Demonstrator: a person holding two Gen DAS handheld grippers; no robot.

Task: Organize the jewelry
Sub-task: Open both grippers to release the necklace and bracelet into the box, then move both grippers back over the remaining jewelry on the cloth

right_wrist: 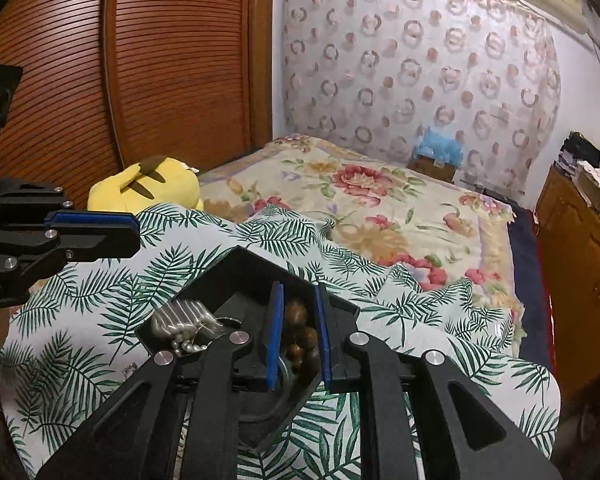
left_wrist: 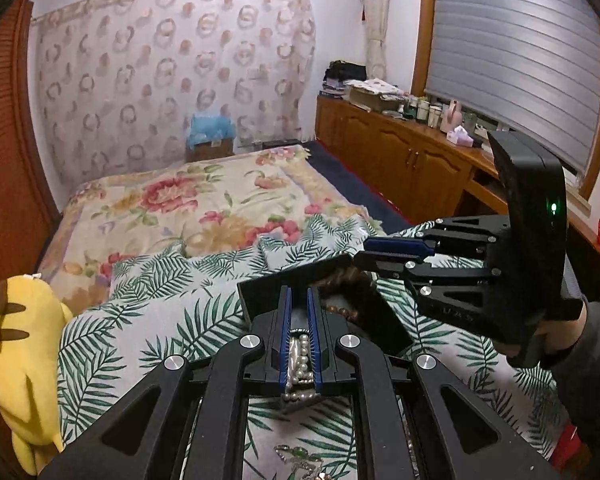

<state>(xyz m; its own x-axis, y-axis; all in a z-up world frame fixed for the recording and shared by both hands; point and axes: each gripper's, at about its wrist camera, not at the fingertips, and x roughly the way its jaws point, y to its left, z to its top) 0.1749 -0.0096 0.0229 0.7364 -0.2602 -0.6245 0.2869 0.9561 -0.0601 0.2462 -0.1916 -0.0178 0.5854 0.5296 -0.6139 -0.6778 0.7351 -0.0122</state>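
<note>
Pearl necklace pinched between my left gripper pads, over black tray | wooden bead bracelet between my right gripper pads, jaws narrow, whether they press it I cannot tell | tray on palm-leaf cloth | beyond: yellow plush toy, floral bedspread

The left gripper held pearls clamped over the black tray on the leaf-print cloth, while the right gripper reached the tray's far corner.
</note>
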